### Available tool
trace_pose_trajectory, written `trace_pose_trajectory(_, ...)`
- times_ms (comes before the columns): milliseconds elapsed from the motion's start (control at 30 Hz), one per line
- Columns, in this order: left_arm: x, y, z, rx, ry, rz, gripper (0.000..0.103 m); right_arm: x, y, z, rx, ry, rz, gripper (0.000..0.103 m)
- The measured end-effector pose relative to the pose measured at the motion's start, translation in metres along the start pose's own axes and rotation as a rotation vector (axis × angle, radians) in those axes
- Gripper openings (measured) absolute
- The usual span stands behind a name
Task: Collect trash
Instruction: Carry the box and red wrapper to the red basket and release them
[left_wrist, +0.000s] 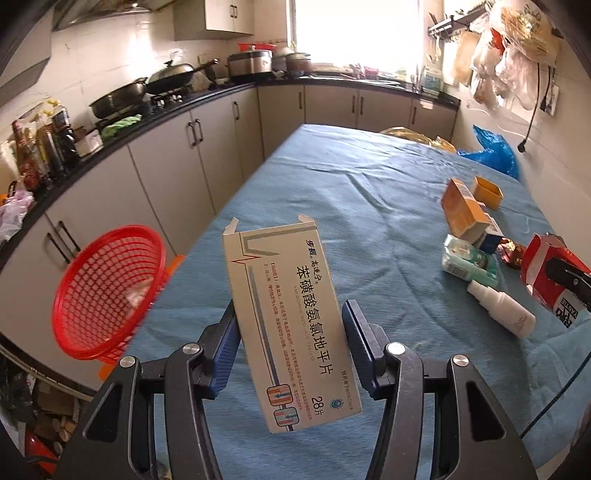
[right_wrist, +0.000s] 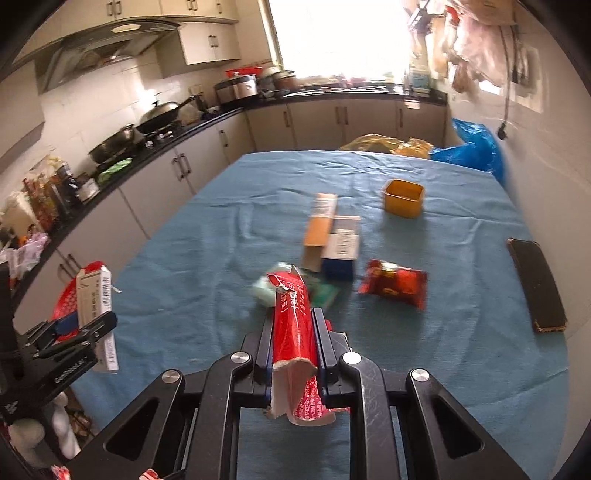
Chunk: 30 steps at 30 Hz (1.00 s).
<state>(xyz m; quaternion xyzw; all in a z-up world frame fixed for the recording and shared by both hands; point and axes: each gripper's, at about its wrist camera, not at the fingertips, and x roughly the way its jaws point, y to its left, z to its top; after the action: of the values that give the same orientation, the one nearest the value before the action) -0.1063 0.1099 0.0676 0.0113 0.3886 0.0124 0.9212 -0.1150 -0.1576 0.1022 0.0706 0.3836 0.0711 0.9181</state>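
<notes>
Presently, a white medicine box (left_wrist: 291, 325) is held upright and slightly tilted between the blue pads of the left tool (left_wrist: 290, 347), its open top flaps pointing away from the camera and its lower end hanging below the pads, above the blue-covered counter (left_wrist: 332, 192). A red mesh basket (left_wrist: 107, 291) is seen just to the left of this tool, at the counter's near left edge. On the right, a red carton (right_wrist: 293, 332), crushed flat and torn at its near end, is clamped edgewise between the pads of the right tool (right_wrist: 293, 347), which are pressed against both its sides; it is raised clear of the cloth. Left lying on the counter beyond the right tool are a pale green packet (right_wrist: 273, 291), an orange box (right_wrist: 319, 230) leaning beside a blue and white box (right_wrist: 341, 254), a red snack wrapper (right_wrist: 393, 282) and a yellow tub (right_wrist: 402, 197). A white spray bottle (left_wrist: 502, 308) is visible only in the left wrist view.
</notes>
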Motion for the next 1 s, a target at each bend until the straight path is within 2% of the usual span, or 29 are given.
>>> trace_pose_trajectory(167, -0.007, 0.023, 0.0, -0.036, -0.016, 0.019, 0.053, 0.006, 0.029, 0.004, -0.033, 0.012, 0.054, 0.018)
trace_pose_trajectory(367, -0.016, 0.067, 0.001, -0.108, -0.031, 0.027, 0.053, 0.019, 0.069, 0.01, -0.085, 0.029, 0.114, 0.018)
trace_pose_trajectory(567, -0.023, 0.127, 0.003, -0.199, -0.05, 0.049, 0.053, 0.039, 0.125, 0.02, -0.146, 0.055, 0.196, 0.018)
trace_pose_trajectory(700, -0.02, 0.173, 0.005, -0.26, -0.059, 0.089, 0.053, 0.055, 0.166, 0.025, -0.186, 0.072, 0.253, 0.018)
trace_pose_trajectory(1000, 0.001, 0.255, 0.012, -0.39, -0.059, 0.137, 0.053, 0.106, 0.259, 0.04, -0.201, 0.146, 0.469, 0.018)
